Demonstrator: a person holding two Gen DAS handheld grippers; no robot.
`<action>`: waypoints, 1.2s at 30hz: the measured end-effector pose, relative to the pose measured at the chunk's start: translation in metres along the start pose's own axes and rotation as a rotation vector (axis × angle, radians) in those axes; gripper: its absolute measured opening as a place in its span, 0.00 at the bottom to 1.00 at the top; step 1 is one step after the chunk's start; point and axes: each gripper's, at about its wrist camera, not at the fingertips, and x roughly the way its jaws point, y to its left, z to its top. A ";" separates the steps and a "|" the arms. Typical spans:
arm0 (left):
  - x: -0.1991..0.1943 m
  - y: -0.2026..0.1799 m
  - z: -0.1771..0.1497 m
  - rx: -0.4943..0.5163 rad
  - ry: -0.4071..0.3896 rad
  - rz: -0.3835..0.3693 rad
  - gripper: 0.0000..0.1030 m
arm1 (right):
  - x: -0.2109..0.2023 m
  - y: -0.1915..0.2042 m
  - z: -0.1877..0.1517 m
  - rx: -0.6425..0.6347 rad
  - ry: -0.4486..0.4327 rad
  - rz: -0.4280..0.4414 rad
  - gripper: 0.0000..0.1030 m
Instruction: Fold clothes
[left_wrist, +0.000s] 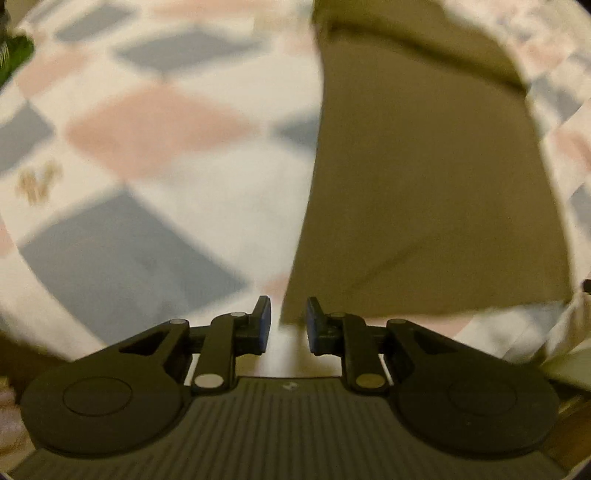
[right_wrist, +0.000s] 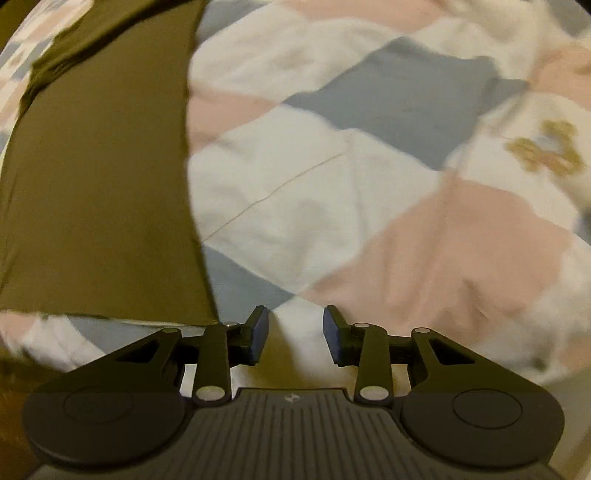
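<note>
Checkered bedspread (left_wrist: 155, 129) fills both views, and the olive garment (left_wrist: 424, 184) lies flat on it, long axis running from bottom to top of each frame. Left gripper (left_wrist: 288, 325), fingers narrowly apart and empty, hangs right at its lower-left corner. Right gripper (right_wrist: 295, 334), fingers wider and empty, sits just beside the garment's (right_wrist: 96, 184) lower-right corner, so the left looks nearer.

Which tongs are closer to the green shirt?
Left, by a little. The left tongs hang right at the bottom corner of the green shirt, while the right tongs are over the quilt, just beside the shirt's edge.
</note>
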 end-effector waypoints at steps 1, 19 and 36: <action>-0.009 -0.002 0.008 0.011 -0.042 -0.012 0.15 | -0.009 0.003 0.003 0.019 -0.039 0.013 0.36; 0.048 -0.036 0.136 0.007 -0.078 -0.042 0.17 | 0.013 0.050 0.104 -0.072 -0.097 0.239 0.44; 0.139 -0.066 0.411 0.305 -0.210 -0.136 0.32 | 0.017 0.089 0.352 -0.134 -0.352 0.336 0.54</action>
